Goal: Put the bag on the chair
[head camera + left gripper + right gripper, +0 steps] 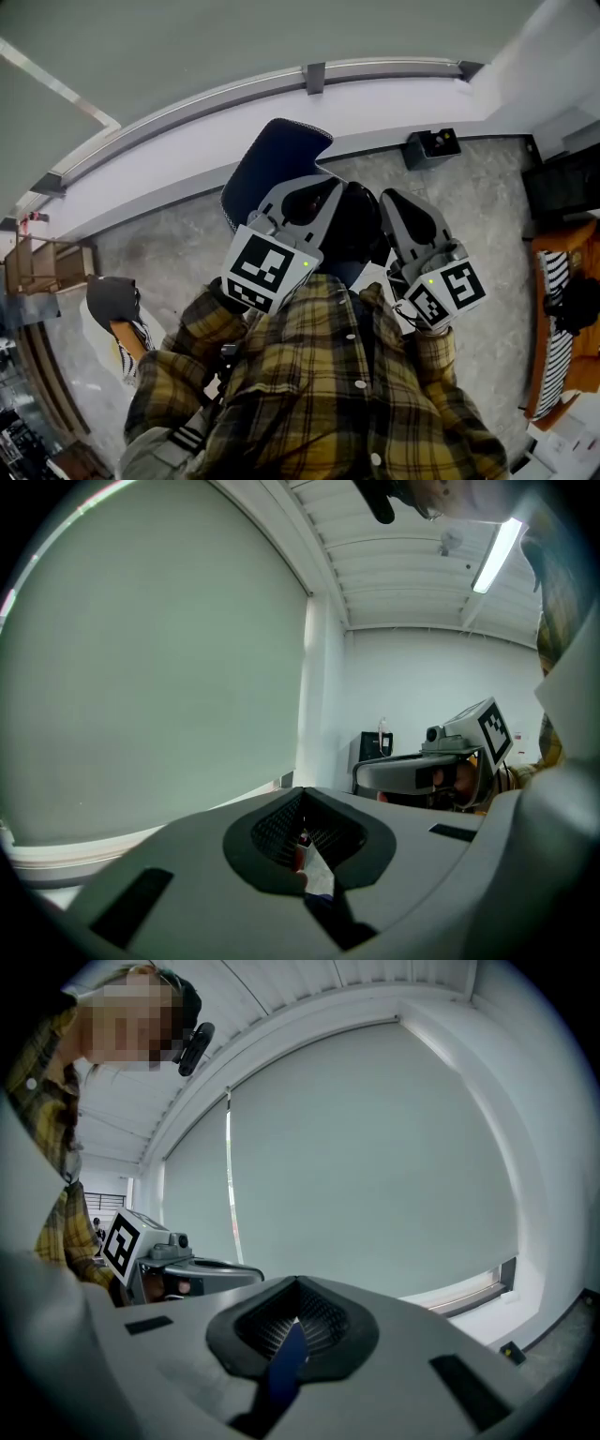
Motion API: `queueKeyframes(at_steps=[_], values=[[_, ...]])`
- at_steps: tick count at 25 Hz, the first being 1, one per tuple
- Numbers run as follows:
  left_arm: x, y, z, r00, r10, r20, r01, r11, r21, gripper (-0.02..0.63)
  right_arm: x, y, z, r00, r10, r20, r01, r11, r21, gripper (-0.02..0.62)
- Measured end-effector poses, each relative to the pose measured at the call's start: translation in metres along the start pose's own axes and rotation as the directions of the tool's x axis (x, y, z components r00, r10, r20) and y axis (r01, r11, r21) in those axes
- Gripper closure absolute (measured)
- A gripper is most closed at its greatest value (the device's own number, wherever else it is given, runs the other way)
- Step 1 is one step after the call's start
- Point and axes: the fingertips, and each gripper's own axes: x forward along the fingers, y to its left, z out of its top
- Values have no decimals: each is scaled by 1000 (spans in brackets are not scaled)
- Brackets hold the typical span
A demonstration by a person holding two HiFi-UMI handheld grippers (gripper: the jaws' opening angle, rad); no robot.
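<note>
I hold both grippers up in front of the person's plaid shirt, with a dark navy bag [277, 164] hanging between them. My left gripper [314, 189] is shut, and a thin white and blue piece of the bag [315, 874] is pinched in its jaws [305, 841]. My right gripper [400, 202] is shut on a blue strip of the bag [286, 1368], which runs out of its jaws [292, 1330]. Each gripper view looks up at a pale window blind and shows the other gripper alongside. A wooden chair with a striped cushion [553, 323] stands at the right edge.
A black box [431, 145] sits on the floor by the white wall. At the left stands another wooden seat with a striped cushion [127, 347] and a black thing on it [111, 298]. A wooden shelf [37, 267] and a dark cabinet [562, 183] flank the stone floor.
</note>
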Motion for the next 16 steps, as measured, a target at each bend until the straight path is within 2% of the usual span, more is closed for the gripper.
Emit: queueKeyframes(at_steps=[9, 16], values=[[-3, -9, -2, 1000, 0, -11, 0, 1000, 8, 588, -12, 1, -6, 1000, -2, -8, 2, 1000, 25, 578], [-1, -15, -3, 1000, -20, -1, 20, 999, 30, 588, -12, 4, -4, 1000, 1, -2, -1, 1000, -4, 578]])
